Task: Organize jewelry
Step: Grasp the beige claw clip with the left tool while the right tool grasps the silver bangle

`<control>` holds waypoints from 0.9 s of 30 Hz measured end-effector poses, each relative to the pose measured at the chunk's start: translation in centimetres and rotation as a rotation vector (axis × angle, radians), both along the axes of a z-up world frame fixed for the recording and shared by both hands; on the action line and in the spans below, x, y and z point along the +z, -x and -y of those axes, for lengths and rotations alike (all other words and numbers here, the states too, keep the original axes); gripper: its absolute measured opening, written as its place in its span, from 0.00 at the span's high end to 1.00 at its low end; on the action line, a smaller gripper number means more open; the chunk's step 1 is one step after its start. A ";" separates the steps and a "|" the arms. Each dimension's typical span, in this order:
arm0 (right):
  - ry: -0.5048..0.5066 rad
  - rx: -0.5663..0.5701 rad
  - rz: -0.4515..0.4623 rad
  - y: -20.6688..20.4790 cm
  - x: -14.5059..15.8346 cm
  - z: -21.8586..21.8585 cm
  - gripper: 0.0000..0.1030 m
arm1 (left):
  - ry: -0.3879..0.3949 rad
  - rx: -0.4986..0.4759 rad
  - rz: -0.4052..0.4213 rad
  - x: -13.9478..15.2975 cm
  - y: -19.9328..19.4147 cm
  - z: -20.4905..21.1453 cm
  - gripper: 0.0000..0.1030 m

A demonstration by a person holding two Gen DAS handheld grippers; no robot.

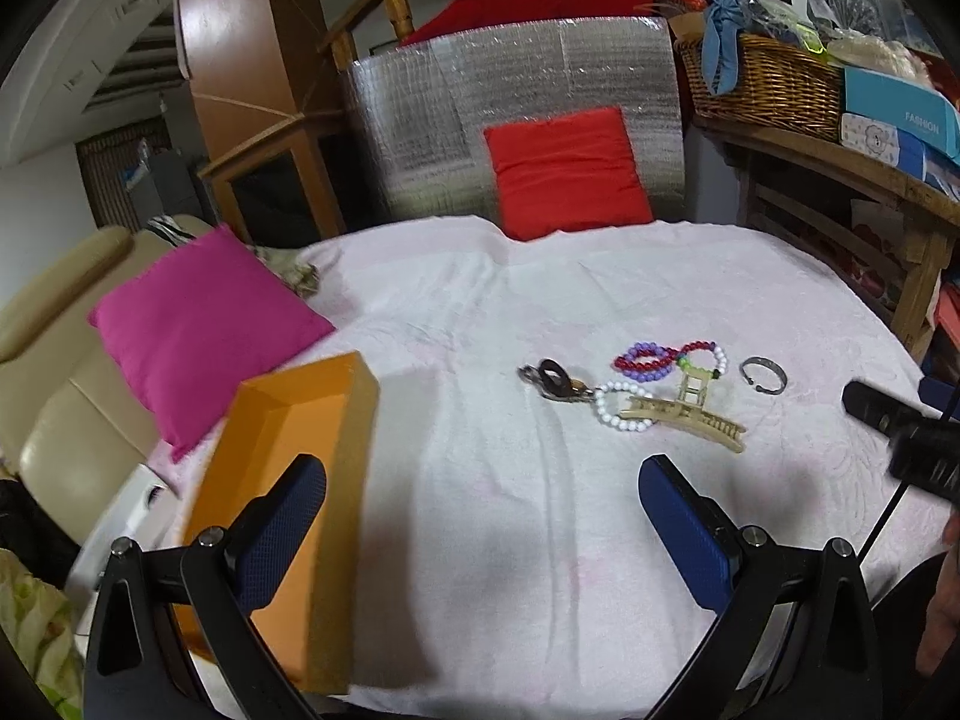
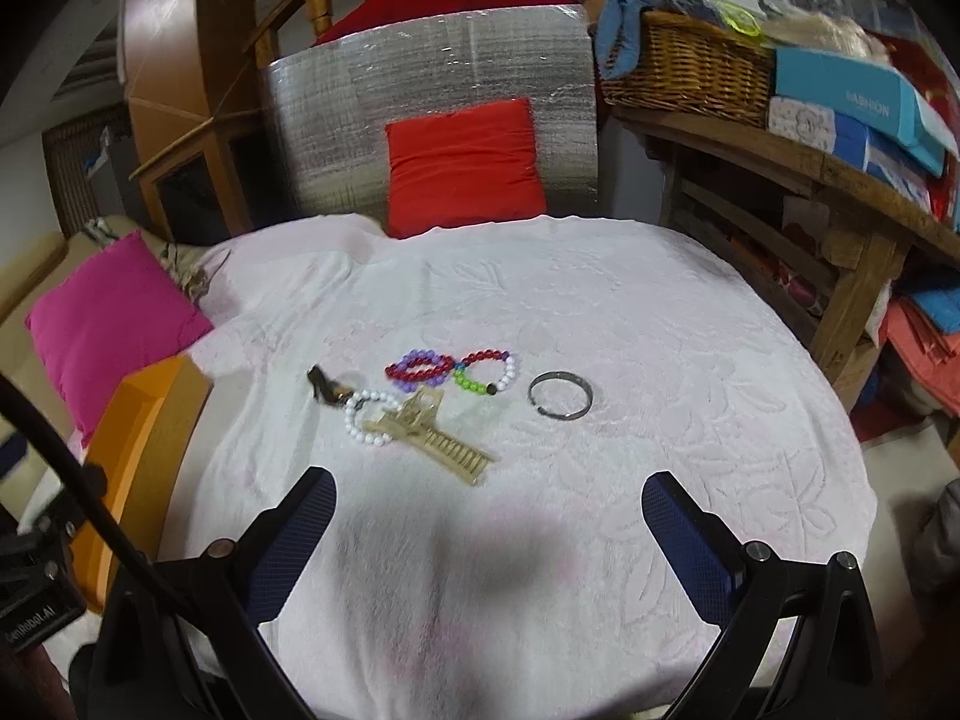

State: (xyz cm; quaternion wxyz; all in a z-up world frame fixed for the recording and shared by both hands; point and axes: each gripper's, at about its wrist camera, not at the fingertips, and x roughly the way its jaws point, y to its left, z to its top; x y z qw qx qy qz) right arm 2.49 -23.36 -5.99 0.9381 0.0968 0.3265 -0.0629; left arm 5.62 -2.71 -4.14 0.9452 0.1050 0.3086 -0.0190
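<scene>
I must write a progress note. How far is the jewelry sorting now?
Nothing looks done: the orange box appears empty. Nothing is in hand; the left gripper and right gripper are open. Left on the cloth: bead bracelets, silver bangle, hair claw, shoe charm.

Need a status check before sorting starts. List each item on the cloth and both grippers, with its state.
Orange box: open, empty as far as visible.
Silver bangle: flat, apart from the rest.
Hair claw: lying over the white bead bracelet.
Red-purple bead bracelet: on the cloth.
Multicolour bead bracelet: on the cloth.
Shoe keychain: on its side.
Left gripper: open, holding nothing.
Right gripper: open, holding nothing.
</scene>
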 end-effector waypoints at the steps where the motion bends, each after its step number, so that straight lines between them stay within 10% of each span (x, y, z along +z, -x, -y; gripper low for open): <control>1: -0.027 0.008 0.010 -0.4 -0.2 1.0 0.00 | 0.008 -0.008 -0.012 -0.6 -0.6 0.3 0.00; 20: -0.472 -0.092 -0.111 -9.4 -9.0 16.8 0.11 | 0.225 -0.298 -0.175 -8.7 -12.2 10.3 0.01; 27: -0.467 -0.067 -0.160 -13.2 -10.5 17.5 0.25 | 0.186 -0.332 -0.246 -10.6 -14.2 12.6 0.56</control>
